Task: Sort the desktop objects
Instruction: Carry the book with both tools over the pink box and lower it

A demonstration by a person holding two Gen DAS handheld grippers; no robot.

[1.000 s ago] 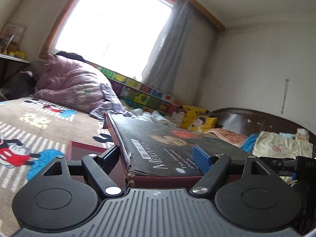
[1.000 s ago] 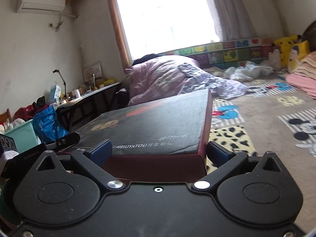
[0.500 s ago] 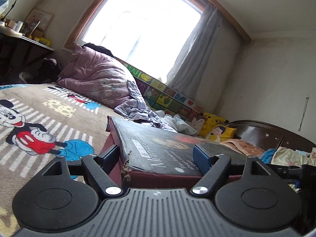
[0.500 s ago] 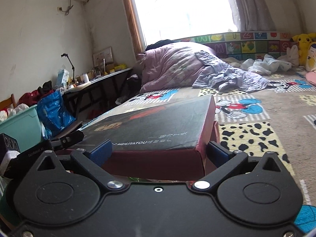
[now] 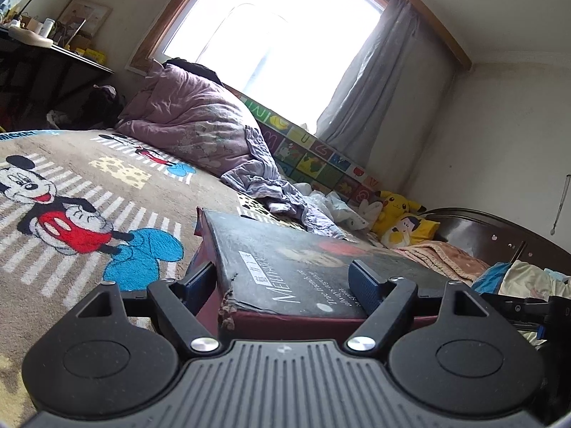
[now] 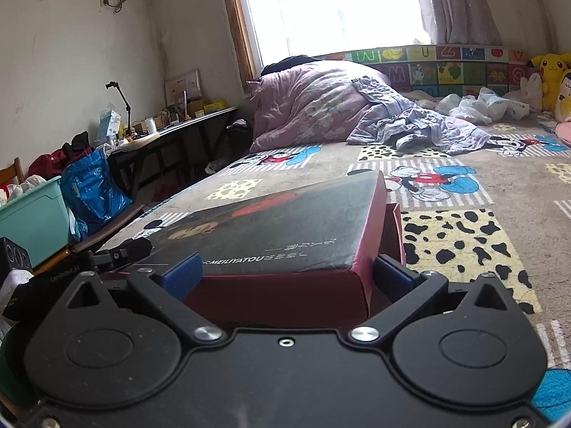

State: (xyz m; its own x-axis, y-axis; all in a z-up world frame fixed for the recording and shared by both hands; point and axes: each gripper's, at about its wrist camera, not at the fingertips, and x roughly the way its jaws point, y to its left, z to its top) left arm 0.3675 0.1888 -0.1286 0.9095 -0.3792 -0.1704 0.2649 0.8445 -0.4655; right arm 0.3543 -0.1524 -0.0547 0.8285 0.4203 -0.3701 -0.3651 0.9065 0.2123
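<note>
A flat dark red box with a black printed lid [image 5: 307,271] is held between both grippers over the bed. My left gripper [image 5: 282,285] is clamped across one end of the box, one blue pad on the lid and one at its side. My right gripper [image 6: 285,274] is clamped across the opposite end of the same box [image 6: 285,228]. The left gripper's tip [image 6: 121,253] shows at the box's far left corner in the right wrist view. The box's underside is hidden.
A Mickey Mouse blanket [image 5: 71,214] covers the bed under the box. A purple quilt [image 6: 314,107] is piled by the window. Plush toys [image 5: 399,210] lie by the headboard. A cluttered black desk [image 6: 171,132], blue bag [image 6: 92,189] and teal bin [image 6: 32,217] stand left of the bed.
Both grippers have come down with the box between them, closer to the blanket. The grip on the box is unchanged.
</note>
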